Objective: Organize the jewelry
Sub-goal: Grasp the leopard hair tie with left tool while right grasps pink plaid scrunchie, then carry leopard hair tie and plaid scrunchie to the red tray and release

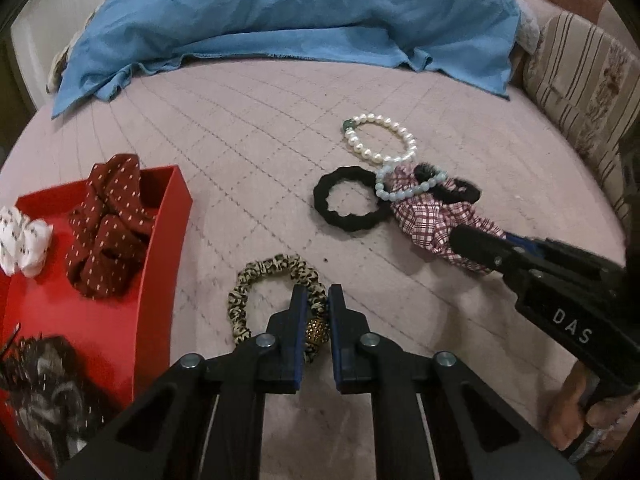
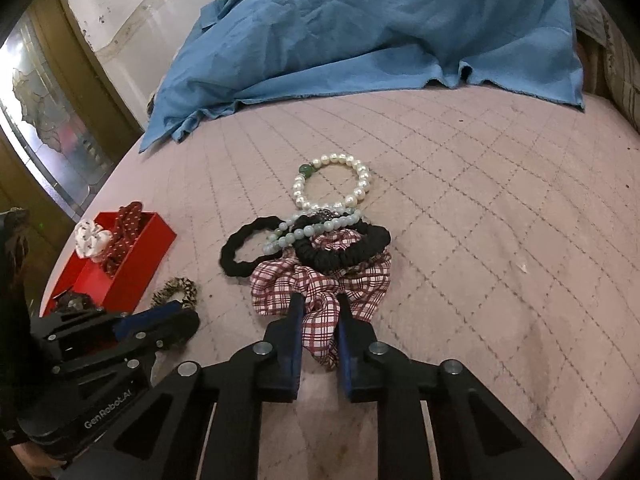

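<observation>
The left gripper (image 1: 318, 300) is closed on the leopard-print scrunchie (image 1: 276, 300), which lies on the pink quilted bedcover (image 1: 248, 152) just beside the red box (image 1: 120, 312). The right gripper (image 2: 320, 312) is closed on a fold of the plaid scrunchie (image 2: 320, 284), well apart from the red box, on its right. On the plaid scrunchie rest a black ribbed scrunchie (image 2: 344, 250) and a pale green bead bracelet (image 2: 308, 229). A black hair tie (image 1: 349, 199) touches the plaid scrunchie on the side toward the box. A pearl bracelet (image 1: 380, 138) lies just beyond this pile. Inside the red box are a dark red dotted scrunchie (image 1: 106, 224), a white scrunchie (image 1: 24, 240) and a dark fuzzy scrunchie (image 1: 44, 384). Far behind the box lies a blue cloth (image 1: 280, 12).
</observation>
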Demonstrator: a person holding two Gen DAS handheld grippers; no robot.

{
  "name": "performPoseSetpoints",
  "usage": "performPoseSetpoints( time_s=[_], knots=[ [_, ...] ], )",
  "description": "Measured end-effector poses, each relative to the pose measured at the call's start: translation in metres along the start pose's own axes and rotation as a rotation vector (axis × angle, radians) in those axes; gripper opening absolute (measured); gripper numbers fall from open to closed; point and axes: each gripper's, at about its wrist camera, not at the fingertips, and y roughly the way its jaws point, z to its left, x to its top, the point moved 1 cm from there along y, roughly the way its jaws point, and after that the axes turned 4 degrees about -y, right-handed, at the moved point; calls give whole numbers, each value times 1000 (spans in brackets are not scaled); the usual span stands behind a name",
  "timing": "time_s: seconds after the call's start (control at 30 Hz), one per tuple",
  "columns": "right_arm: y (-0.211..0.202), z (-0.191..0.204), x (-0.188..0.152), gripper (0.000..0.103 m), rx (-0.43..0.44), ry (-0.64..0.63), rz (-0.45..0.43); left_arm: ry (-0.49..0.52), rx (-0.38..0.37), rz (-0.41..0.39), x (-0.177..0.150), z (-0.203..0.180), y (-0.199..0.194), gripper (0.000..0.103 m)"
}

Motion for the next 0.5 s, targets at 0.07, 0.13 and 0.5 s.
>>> performPoseSetpoints(
  time_s=[0.07,0.13,0.5],
  knots=[
    [-10,1,-4,15,7,6,-2,-22,-36,-6,-2,1,-11,10],
    [-20,1,-8,15,14,13,-5,-34,-60,-16,-4,1,-23,10],
    [-91,6,-37,14,109,126,-59,-102,-179,-74,-27,5,-90,10]
  ],
)
